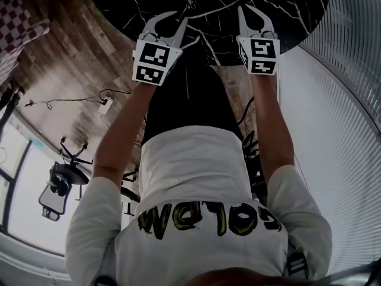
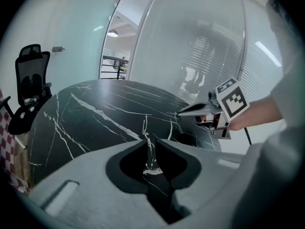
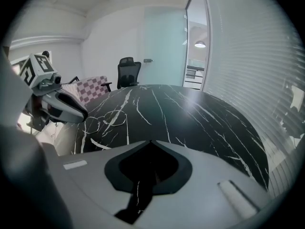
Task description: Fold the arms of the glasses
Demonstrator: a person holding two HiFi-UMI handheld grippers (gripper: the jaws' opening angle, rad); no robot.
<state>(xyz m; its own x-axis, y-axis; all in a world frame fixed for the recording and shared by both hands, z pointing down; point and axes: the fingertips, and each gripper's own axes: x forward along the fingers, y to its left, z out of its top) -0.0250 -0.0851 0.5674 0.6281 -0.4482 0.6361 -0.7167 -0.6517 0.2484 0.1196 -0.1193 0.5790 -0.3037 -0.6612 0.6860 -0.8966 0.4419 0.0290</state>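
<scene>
Thin wire-rimmed glasses (image 3: pixel 105 120) lie on the black marble table (image 3: pixel 200 123) near its left edge, arms spread, seen clearly only in the right gripper view. My left gripper (image 1: pixel 180 18) hovers over the table's near edge with a narrow gap between its jaws (image 2: pixel 150 141) and nothing in it; its tip (image 3: pixel 85 114) hangs just left of the glasses. My right gripper (image 1: pixel 243 8) is shut and empty (image 3: pixel 150 142), a short way to the right of the left one; the left gripper view shows it over the table (image 2: pixel 183 111).
The round table (image 1: pixel 286 5) has white veins. A black office chair (image 2: pixel 28 89) and a checkered chair (image 3: pixel 90 87) stand beyond it. A glass wall with blinds (image 1: pixel 345 100) runs on the right. A cable and power strip (image 1: pixel 106 105) lie on the wooden floor.
</scene>
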